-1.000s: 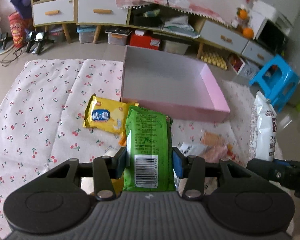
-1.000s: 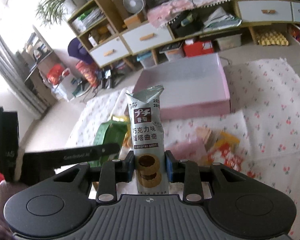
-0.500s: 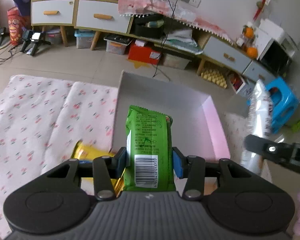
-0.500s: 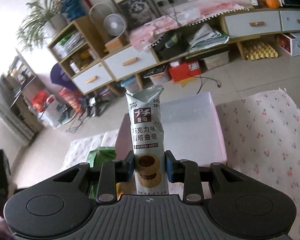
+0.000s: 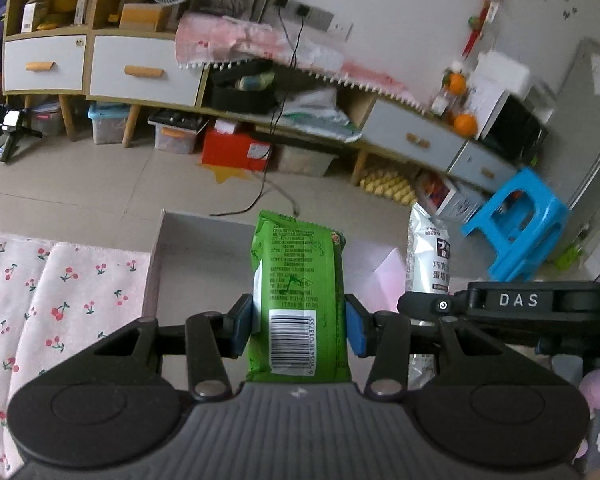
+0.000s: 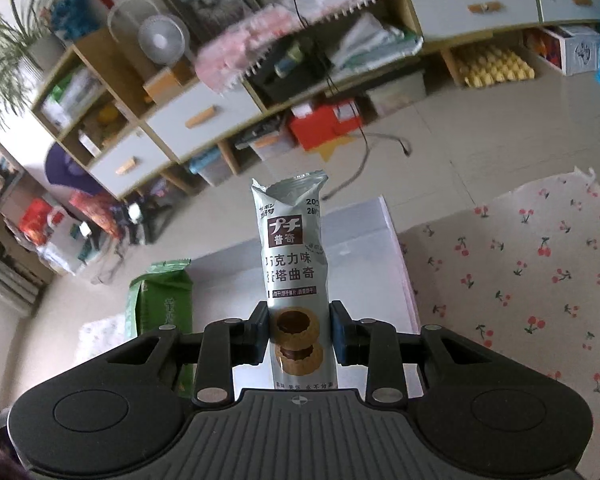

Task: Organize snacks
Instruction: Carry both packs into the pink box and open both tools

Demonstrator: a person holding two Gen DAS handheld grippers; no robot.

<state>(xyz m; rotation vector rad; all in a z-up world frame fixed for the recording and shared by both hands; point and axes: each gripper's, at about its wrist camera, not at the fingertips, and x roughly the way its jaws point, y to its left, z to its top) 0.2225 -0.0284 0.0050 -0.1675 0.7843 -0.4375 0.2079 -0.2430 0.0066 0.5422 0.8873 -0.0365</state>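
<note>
Left gripper [image 5: 299, 326] pinching a green pack [image 5: 299, 300] low down, blue pads tight against both long sides, barcode end at the palm, top end standing free over the box [image 5: 158, 268]. Gripped near one end, probably so the free end can be lowered onto the box floor first.

Right gripper [image 6: 299, 330] clamped on a silver cookie tube [image 6: 296, 276] the same way: pads squeezing the lower part beside the printed tarts, crimped top sticking up and forward. Narrow tube, hence a tighter squeeze than on the green pack.

Both snacks held aloft above the box, not yet resting in it. Seen from the right wrist, green pack left of the tube, over the box's left part; seen from the left wrist, tube right of the green pack, over the box's right part. Side by side, likely to be set down in parallel without colliding.

Box: shallow, open-topped, pale floor, pink wall on its right. Nothing visible on the part of the floor that shows; near part hidden behind both grippers, so cannot tell there. Cherry-print cloth [image 6: 532, 280] lying along both sides of the box, the far edge of which meets bare floor tiles.

Next step by judgement: lower and release into the box.
</note>
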